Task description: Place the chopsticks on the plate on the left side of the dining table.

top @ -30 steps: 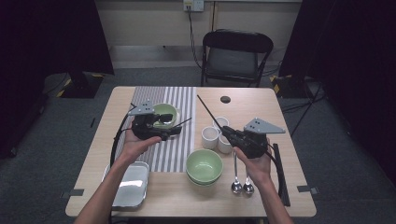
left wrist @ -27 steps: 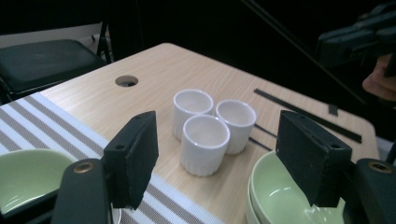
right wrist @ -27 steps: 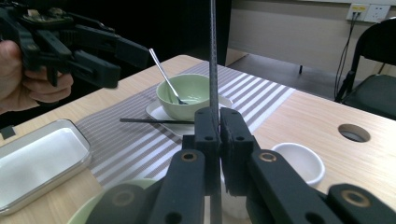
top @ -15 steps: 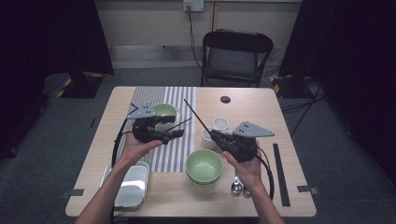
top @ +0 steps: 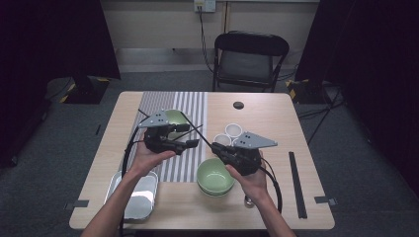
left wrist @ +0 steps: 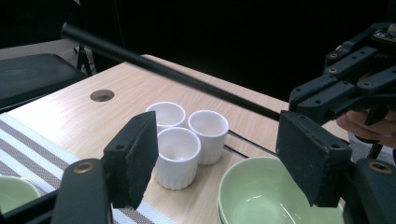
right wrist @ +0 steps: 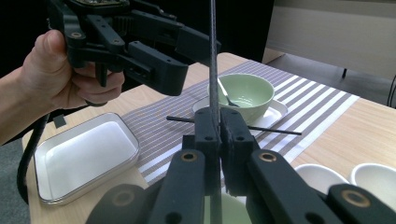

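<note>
Since a second ago, the right gripper [top: 216,146] has slid leftward across the table, carrying its black chopstick [top: 196,129] closer to the left gripper [top: 190,136]; the left one has hardly shifted.

At the far left of the high view, a metal tray [top: 141,196] sits at the table's near edge beside the person's left forearm. Just above it, the left hand [top: 148,157] holds the left gripper over the striped runner [top: 184,106], its jaws spread apart with nothing between the pads. In the left gripper view those open jaws frame three white cups [left wrist: 183,140] and the rim of a green bowl [left wrist: 271,191], while the chopstick crosses the air above them. Behind the left gripper, a smaller green bowl [top: 177,117] rests on a white dish on the runner; the right gripper view shows a spoon [right wrist: 225,94] standing in it and a second black stick [right wrist: 275,129] lying across the dish.

Moving right, the chopstick slants up and to the left from the right gripper, whose jaws are pressed together on its lower end, as the right gripper view shows clearly. The stick's upper end reaches toward the left gripper. The right hand [top: 252,177] holds its gripper just above the large green bowl [top: 215,176], with the white cups [top: 228,134] just behind. Farther right, a pair of black chopsticks [top: 297,183] lies along the table edge.
</note>
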Demonstrator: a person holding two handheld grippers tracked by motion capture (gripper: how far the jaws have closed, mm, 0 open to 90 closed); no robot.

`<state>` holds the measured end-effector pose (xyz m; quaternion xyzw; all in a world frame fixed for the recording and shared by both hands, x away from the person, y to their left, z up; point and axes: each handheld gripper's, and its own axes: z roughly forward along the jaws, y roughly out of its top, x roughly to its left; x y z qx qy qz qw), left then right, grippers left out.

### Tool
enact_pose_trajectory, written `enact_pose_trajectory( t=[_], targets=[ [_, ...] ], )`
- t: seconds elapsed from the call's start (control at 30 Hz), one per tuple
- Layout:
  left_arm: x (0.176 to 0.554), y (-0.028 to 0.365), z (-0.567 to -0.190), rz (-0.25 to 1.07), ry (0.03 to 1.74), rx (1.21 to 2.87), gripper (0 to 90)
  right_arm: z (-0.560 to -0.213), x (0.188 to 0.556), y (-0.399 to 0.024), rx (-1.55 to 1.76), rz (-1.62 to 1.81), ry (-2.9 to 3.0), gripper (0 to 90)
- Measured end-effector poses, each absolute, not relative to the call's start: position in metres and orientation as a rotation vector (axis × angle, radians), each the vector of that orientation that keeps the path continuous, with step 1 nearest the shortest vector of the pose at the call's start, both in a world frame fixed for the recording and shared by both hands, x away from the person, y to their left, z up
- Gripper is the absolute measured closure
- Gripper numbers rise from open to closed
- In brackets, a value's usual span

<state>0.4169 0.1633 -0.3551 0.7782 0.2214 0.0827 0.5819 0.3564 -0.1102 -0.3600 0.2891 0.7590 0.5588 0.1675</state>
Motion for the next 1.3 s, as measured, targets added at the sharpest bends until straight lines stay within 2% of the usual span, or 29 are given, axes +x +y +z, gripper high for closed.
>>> enact_pose_trajectory(
  t=[0.2, 0.37, 0.5, 0.6, 0.63, 0.8, 0.87, 1.3],
  targets=[
    [0.416, 0.163, -0.355, 0.199, 0.509, 1.820, 29.8, -0.366, 0.358, -0.104, 0.818, 1.603, 2.180, 86.7],
    [0.411, 0.160, -0.353, 0.202, 0.487, 1.802, 34.3, -0.368, 0.358, -0.102, 0.825, 1.641, 2.188, 86.7],
    [0.407, 0.157, -0.350, 0.199, 0.480, 1.776, 41.4, -0.369, 0.357, -0.101, 0.820, 1.649, 2.190, 86.7],
    [0.406, 0.156, -0.349, 0.188, 0.479, 1.763, 50.7, -0.369, 0.356, -0.100, 0.814, 1.653, 2.189, 86.7],
    [0.405, 0.156, -0.348, 0.189, 0.479, 1.759, 57.1, -0.369, 0.356, -0.099, 0.816, 1.652, 2.186, 86.7],
    [0.404, 0.156, -0.346, 0.172, 0.480, 1.732, 65.5, -0.370, 0.355, -0.096, 0.805, 1.665, 2.199, 86.7],
    [0.402, 0.156, -0.345, 0.164, 0.467, 1.720, 72.8, -0.370, 0.355, -0.093, 0.800, 1.671, 2.205, 86.7],
    [0.394, 0.155, -0.338, 0.144, 0.390, 1.685, 83.1, -0.366, 0.352, -0.084, 0.763, 1.691, 2.183, 86.7]
  ],
)
